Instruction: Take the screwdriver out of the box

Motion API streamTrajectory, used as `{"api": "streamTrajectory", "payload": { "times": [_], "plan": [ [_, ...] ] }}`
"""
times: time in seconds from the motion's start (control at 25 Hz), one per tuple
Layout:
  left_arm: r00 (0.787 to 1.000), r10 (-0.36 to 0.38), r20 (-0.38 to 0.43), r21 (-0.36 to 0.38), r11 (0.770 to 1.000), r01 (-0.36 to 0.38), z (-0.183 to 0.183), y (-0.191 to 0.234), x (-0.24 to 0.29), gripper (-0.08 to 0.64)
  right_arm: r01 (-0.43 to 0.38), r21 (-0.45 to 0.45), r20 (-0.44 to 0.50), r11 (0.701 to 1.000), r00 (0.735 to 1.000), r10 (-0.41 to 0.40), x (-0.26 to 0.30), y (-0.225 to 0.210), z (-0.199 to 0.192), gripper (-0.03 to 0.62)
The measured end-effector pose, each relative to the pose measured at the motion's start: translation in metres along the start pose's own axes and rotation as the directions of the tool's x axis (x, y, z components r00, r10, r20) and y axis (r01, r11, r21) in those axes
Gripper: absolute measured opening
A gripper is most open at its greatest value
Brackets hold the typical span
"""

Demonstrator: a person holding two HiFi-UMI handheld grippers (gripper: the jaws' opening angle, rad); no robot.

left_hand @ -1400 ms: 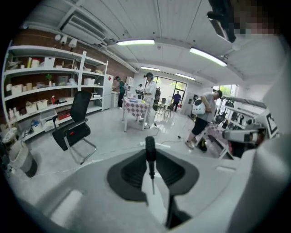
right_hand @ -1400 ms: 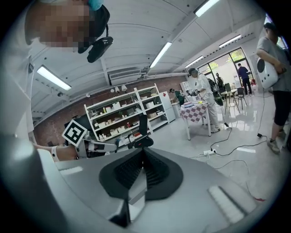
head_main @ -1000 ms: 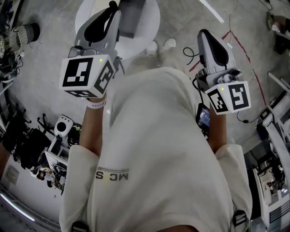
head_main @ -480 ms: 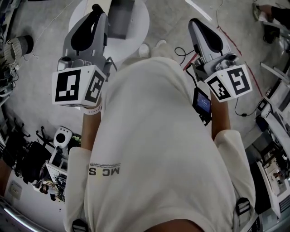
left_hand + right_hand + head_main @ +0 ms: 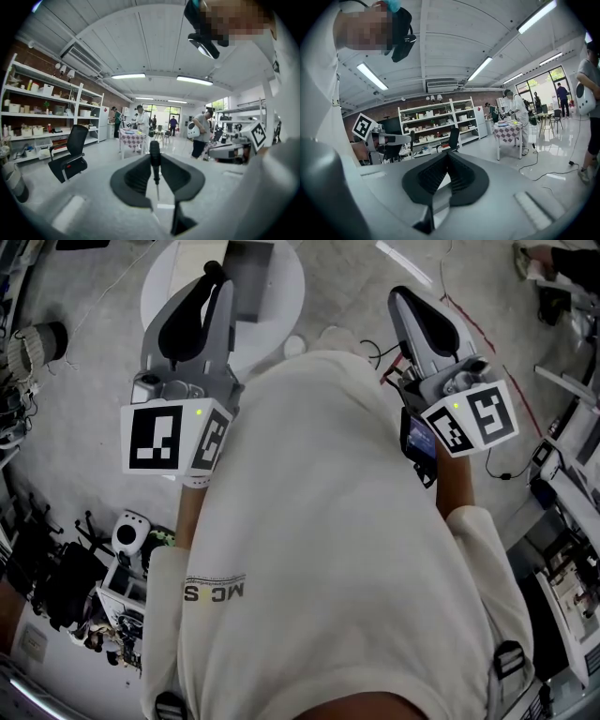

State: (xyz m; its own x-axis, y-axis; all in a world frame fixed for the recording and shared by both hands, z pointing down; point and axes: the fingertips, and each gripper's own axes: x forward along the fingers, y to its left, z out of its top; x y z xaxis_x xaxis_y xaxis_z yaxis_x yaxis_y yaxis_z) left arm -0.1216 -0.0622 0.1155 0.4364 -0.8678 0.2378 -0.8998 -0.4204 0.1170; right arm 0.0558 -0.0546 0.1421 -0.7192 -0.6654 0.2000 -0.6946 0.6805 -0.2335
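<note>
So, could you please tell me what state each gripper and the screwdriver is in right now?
left gripper: shut on the screwdriver.
right gripper: shut, nothing between its jaws.
screwdriver: clamped between the left jaws, handle sticking out past their tips, held in the air.

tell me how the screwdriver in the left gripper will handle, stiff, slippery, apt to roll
Probably stiff: the screwdriver shows a straight thin shaft and a dark handle. Likely light, being so slim. The left hand-held gripper seems to pinch only the handle, so it may pivot if the jaws ease; the round-looking handle would probably roll once set down.
</note>
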Motion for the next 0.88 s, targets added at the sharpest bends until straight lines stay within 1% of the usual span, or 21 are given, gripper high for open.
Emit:
{"api": "streamTrajectory", "payload": {
  "times": [0.12,0.36,0.48,0.68,0.88],
  "plan": [
    [1.0,0.004,0.011,-0.007,1.0,-0.004,0.001,-0.007,-0.008,0.064,-0.003,-0.009,-0.004,1.0,1.0,0.003,-0.008,0.002,0.0,0.0],
    [1.0,0.002,-0.001,-0.038,0.999,-0.002,-0.014,-0.016,-0.009,0.064,-0.005,-0.026,-0.021,1.0,1.0,0.005,-0.012,0.0,-0.008,0.0],
    [1.0,-0.005,-0.01,-0.04,0.999,0.005,-0.02,-0.02,-0.008,0.064,-0.012,-0.026,-0.028,1.0,1.0,0.011,-0.01,0.0,-0.011,0.0],
    [0.998,-0.044,-0.042,-0.04,0.998,0.042,-0.031,-0.032,-0.002,0.064,-0.014,-0.026,-0.049,1.0,0.999,0.012,-0.006,-0.001,-0.02,0.0],
    [0.996,-0.075,-0.037,-0.029,0.997,0.074,-0.022,-0.042,0.004,0.064,-0.025,-0.055,-0.066,0.998,0.998,0.022,-0.003,0.0,-0.014,0.0]
  ]
}}
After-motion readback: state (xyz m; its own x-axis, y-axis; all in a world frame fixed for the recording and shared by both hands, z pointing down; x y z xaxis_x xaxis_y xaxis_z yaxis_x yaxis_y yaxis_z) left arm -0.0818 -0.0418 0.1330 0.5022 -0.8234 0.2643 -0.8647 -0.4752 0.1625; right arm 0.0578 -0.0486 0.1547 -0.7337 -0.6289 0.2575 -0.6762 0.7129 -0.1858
